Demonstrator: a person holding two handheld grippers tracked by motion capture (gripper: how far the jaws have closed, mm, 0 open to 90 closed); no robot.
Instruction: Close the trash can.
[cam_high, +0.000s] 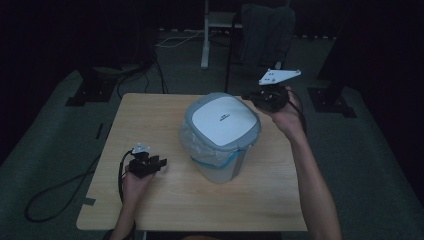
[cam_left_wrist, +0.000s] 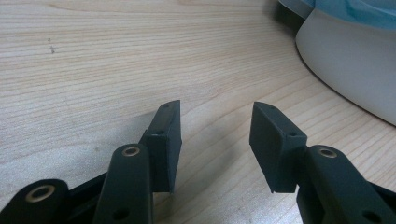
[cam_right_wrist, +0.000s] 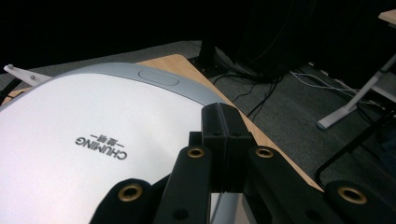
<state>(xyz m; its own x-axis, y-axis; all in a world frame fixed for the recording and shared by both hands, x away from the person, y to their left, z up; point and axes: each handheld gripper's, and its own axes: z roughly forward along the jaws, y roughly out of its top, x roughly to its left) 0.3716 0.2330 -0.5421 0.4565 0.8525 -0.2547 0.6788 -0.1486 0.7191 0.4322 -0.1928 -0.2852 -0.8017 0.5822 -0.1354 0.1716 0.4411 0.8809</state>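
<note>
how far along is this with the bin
Early. Done: the bin already has a liner and its lid is down. In hand: the shut right gripper hovers at the lid's edge. The left gripper rests open on the table. Left: pressing the lid.

a small white waste bin (cam_high: 220, 142) stands upright near the middle of the wooden table (cam_high: 150, 130). its square white lid (cam_high: 222, 119), rimmed in grey, is shut and flat. a clear liner bunches out under the rim.
</note>
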